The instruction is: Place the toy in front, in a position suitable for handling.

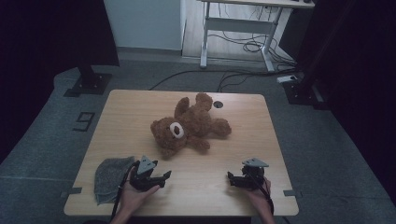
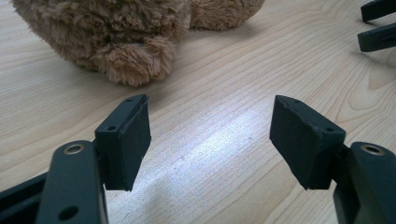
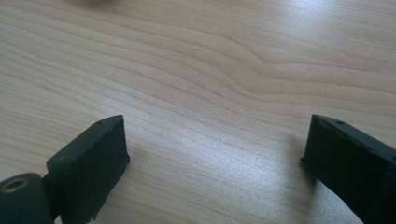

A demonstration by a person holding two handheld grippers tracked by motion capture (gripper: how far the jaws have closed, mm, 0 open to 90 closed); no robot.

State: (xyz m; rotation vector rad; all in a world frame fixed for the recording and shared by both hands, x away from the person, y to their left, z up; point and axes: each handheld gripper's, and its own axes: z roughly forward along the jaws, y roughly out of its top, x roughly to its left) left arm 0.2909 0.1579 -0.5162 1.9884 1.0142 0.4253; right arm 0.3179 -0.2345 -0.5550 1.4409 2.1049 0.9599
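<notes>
While a brown teddy bear (image 1: 189,125) lies mid-table on the pale wooden table (image 1: 243,140) in a dim room, the left gripper (image 1: 164,176) and right gripper (image 1: 230,176) rest near, jaws apart; grey cloth (image 1: 109,176) partly hidden.

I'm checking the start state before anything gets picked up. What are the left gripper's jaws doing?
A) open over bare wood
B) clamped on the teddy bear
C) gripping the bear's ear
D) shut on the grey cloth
A: in the left gripper view the left gripper has its jaws spread apart over the bare table, with the teddy bear lying untouched ahead of them.
</notes>
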